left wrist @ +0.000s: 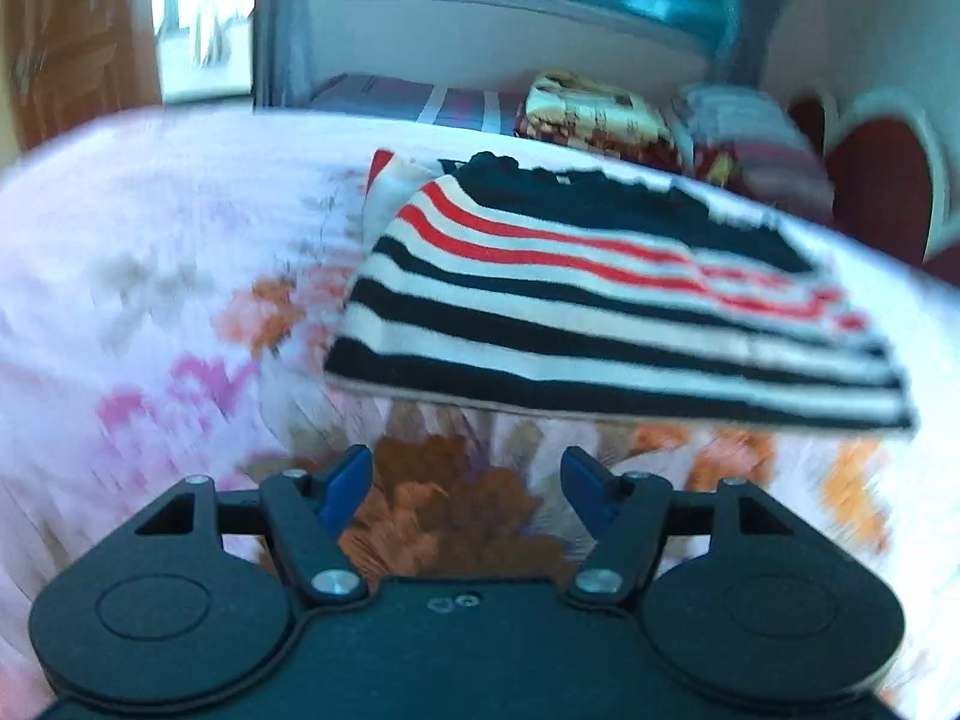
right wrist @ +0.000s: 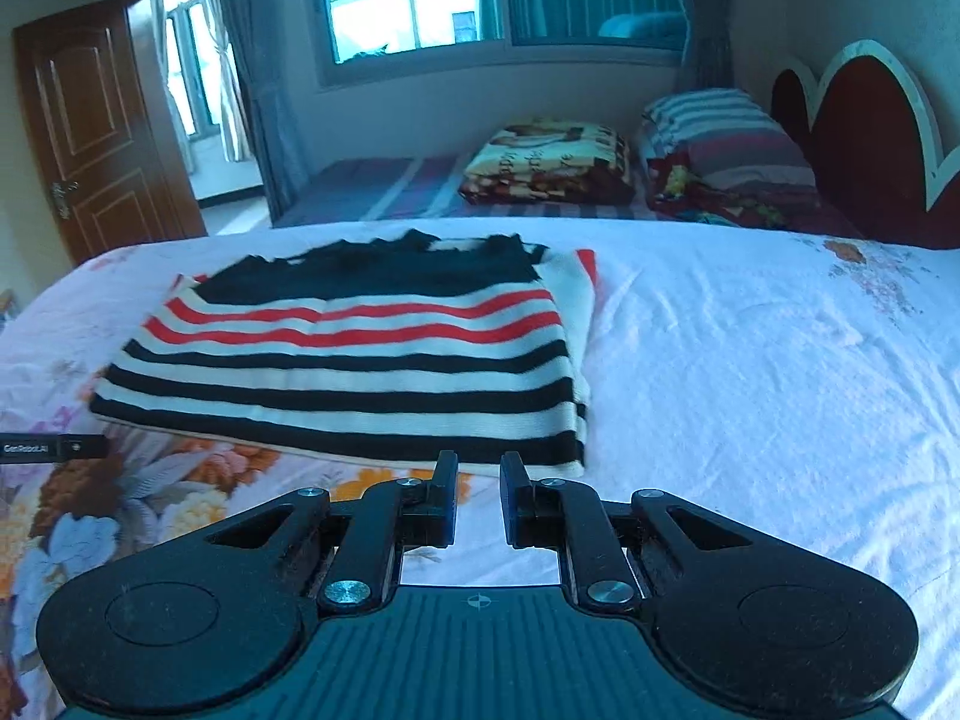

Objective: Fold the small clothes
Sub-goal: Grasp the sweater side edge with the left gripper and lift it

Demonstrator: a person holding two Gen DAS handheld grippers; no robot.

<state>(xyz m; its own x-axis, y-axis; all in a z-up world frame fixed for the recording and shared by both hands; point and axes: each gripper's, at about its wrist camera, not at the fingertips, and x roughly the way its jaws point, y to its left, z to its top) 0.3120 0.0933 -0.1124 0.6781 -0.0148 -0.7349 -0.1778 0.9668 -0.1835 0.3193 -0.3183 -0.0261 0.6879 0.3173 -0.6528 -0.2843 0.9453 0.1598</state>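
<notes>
With the striped top (right wrist: 360,354) lying folded flat on the bed (right wrist: 750,360), both the left tongs (left wrist: 465,489) and right tongs (right wrist: 478,495) are hanging apart and empty, so each should be pinching a near hem corner evenly.

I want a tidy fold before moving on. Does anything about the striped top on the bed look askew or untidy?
Mostly neat: the black, white and red striped knit top lies flat in a rectangle on the floral bedsheet. One flaw: at its far right corner a white and red layer sticks out past the folded edge. Both grippers are clear of it.
</notes>
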